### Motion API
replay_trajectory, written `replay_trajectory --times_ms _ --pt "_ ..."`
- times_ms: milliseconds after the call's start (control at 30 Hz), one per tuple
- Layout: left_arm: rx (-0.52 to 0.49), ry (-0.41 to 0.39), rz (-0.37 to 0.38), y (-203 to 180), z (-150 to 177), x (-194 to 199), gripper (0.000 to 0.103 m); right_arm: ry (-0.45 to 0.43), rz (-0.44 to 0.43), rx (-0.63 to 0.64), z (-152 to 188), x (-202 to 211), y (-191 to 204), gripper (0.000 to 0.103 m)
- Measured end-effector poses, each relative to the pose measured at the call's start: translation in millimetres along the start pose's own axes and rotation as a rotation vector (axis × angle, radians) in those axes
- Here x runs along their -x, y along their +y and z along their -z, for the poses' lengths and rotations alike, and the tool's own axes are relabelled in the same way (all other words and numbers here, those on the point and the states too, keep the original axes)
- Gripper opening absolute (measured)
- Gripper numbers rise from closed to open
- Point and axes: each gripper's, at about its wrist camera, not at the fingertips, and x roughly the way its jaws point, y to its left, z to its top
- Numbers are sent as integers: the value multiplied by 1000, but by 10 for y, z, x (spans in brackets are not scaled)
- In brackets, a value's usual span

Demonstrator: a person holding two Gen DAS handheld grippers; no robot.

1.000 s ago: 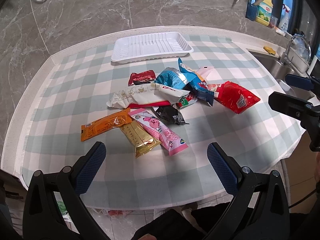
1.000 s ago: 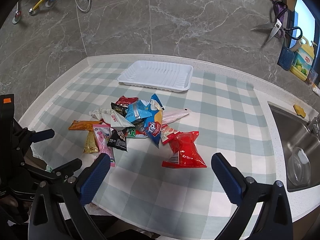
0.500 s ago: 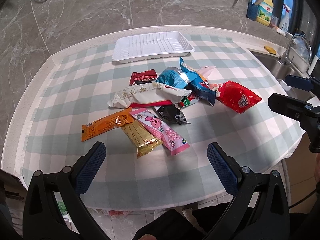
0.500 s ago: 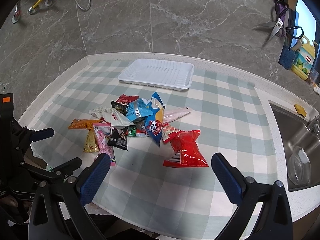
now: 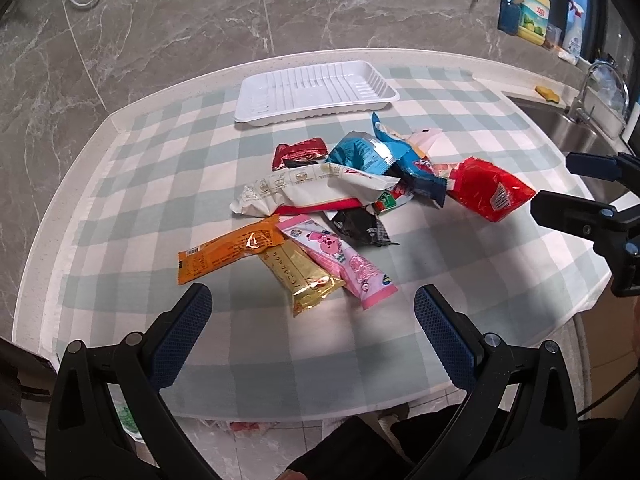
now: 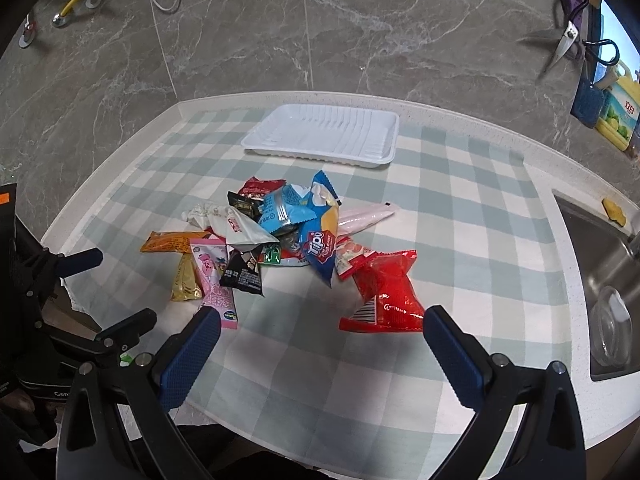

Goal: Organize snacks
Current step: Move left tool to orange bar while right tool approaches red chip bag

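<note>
A heap of several snack packets lies mid-table on a green checked cloth: a red bag point(image 6: 386, 292), a blue chips bag point(image 6: 322, 236), a pink bar point(image 5: 340, 262), a gold bar point(image 5: 300, 278), an orange bar point(image 5: 230, 252) and a long white packet point(image 5: 304, 190). Behind the heap sits an empty white tray point(image 5: 312, 90) point(image 6: 324, 134). My left gripper point(image 5: 312, 312) hovers open over the near edge, just short of the gold and pink bars. My right gripper point(image 6: 320, 332) hangs open in front of the red bag. Neither holds anything.
A steel sink point(image 6: 600, 280) with a clear bowl lies at the right. Bottles point(image 5: 534, 18) and hanging scissors point(image 6: 564, 46) stand by the marble back wall. The counter's near edge drops off beneath both grippers. Checked cloth lies bare around the heap.
Both grippers have crept slightly forward toward the heap; the packets sit a bit lower and closer in each view. Nothing on the table has moved.
</note>
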Motion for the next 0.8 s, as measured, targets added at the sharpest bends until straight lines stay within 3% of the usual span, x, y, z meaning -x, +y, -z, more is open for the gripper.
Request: replay_trajectory --times_ms 400,800 --pt "22 44 -54 253 36 -253 103 99 18 -21 -33 -355 -119 103" --pt "14 106 -132 519 87 -583 102 195 14 -143 9 -784 -445 103"
